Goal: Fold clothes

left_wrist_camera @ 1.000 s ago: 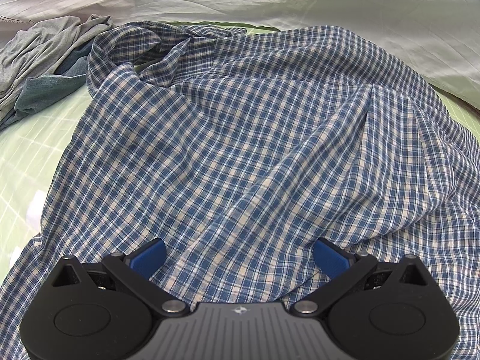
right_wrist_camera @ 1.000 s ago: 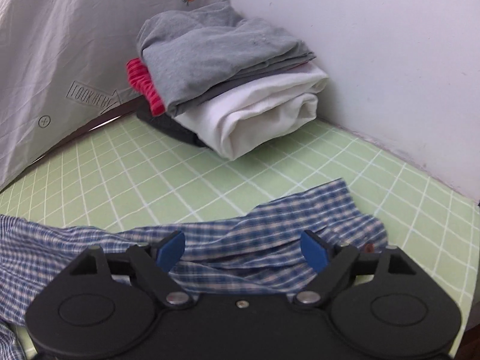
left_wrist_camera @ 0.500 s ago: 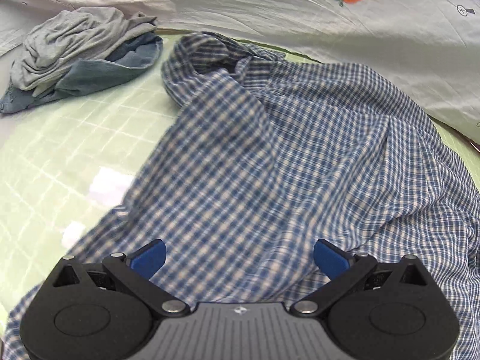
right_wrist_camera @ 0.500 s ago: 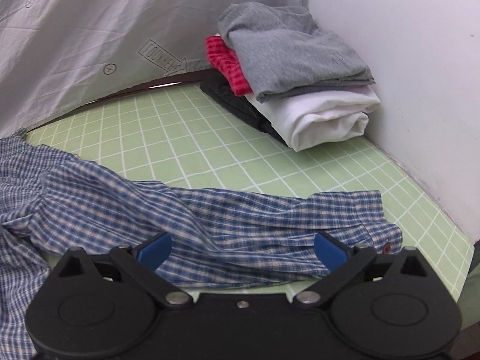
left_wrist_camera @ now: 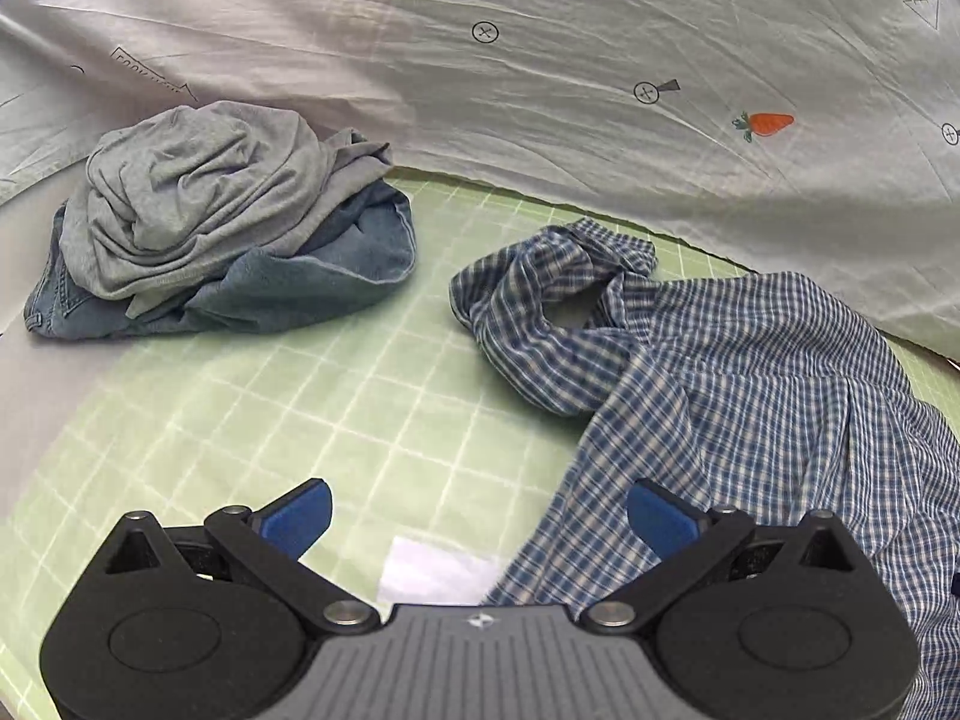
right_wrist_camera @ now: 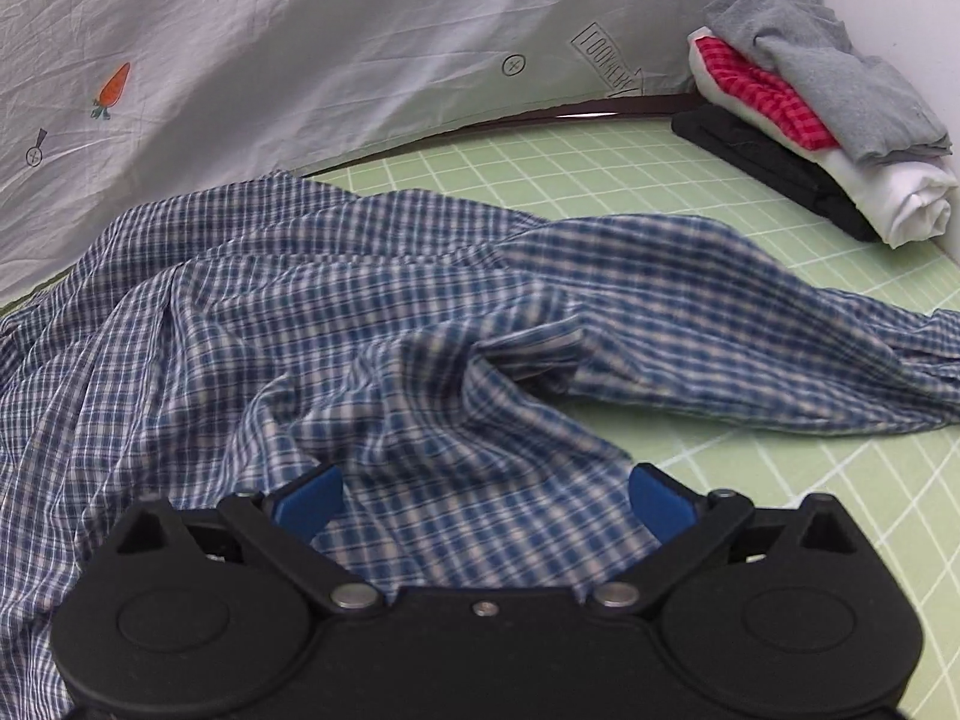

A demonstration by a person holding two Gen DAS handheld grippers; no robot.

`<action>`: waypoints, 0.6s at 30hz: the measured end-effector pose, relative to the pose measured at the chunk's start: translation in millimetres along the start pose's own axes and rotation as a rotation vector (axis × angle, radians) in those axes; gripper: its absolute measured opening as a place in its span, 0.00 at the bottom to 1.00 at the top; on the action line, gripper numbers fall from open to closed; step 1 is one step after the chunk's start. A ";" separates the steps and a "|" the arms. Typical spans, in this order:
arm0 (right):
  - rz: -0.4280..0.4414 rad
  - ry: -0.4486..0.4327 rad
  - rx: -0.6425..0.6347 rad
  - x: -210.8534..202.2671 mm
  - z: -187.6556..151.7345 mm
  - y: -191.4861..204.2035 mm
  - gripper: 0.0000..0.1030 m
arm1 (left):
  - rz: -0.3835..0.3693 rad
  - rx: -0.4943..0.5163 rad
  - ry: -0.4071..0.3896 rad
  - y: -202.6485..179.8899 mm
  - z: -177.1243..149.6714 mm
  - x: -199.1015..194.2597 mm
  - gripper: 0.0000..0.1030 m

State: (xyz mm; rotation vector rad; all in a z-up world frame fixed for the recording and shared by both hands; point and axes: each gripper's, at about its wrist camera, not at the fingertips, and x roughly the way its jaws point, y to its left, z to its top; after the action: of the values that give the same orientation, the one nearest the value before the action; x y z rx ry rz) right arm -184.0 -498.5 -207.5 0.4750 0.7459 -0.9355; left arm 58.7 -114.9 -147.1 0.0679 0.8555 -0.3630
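A blue and white checked shirt (left_wrist_camera: 750, 372) lies rumpled on the green grid mat (left_wrist_camera: 336, 414), its bunched sleeve pointing left. My left gripper (left_wrist_camera: 477, 516) hovers open above the mat at the shirt's left edge, nothing between its blue pads. In the right wrist view the same shirt (right_wrist_camera: 372, 324) spreads across the mat (right_wrist_camera: 840, 480), one sleeve stretching right. My right gripper (right_wrist_camera: 486, 501) is open wide over the shirt's body, holding nothing.
A crumpled heap of grey cloth and denim (left_wrist_camera: 198, 228) lies at the mat's far left. A folded stack of grey, red, white and black clothes (right_wrist_camera: 810, 120) sits at the far right by the wall. A white printed sheet (left_wrist_camera: 540, 60) hangs behind.
Both grippers have swung left across the shirt. The left view went from the shirt's middle to its left edge and bare mat. The right gripper opened wider and moved from the sleeve end onto the body.
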 end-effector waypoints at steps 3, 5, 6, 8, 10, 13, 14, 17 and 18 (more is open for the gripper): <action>-0.018 0.018 0.032 10.9 -2.7 13.3 1.00 | -0.031 -0.001 -0.002 4.6 22.6 20.7 1.00; -0.042 0.015 0.073 17.9 -3.2 18.0 1.00 | -0.050 -0.002 -0.010 5.1 37.5 33.9 1.00; -0.058 0.013 0.088 21.7 -3.5 19.7 1.00 | -0.063 -0.001 -0.016 4.7 45.5 41.5 1.00; -0.097 -0.010 0.088 27.0 -2.7 23.2 1.00 | -0.090 0.002 -0.023 2.6 61.6 58.7 1.00; -0.125 -0.020 0.071 32.8 0.9 26.0 1.00 | -0.113 0.002 -0.013 -1.1 75.9 76.9 0.99; -0.136 -0.045 0.071 36.4 2.0 26.8 1.00 | -0.135 0.007 -0.012 -7.4 91.3 100.3 0.99; -0.139 -0.061 0.070 36.2 -0.3 27.9 1.00 | -0.130 0.013 -0.017 -9.8 95.0 108.6 0.98; -0.144 -0.119 0.064 34.6 -10.2 30.2 1.00 | -0.094 0.031 -0.020 -14.0 99.5 133.5 0.82; -0.146 -0.141 0.063 33.7 -14.0 31.0 1.00 | -0.092 0.016 -0.004 -11.2 98.5 138.8 0.66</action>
State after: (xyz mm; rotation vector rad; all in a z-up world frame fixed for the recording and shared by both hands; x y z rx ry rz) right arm -150.0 -491.5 -240.4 0.4090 0.6310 -1.1194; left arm 209.4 -185.1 -185.2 0.0430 0.8533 -0.4562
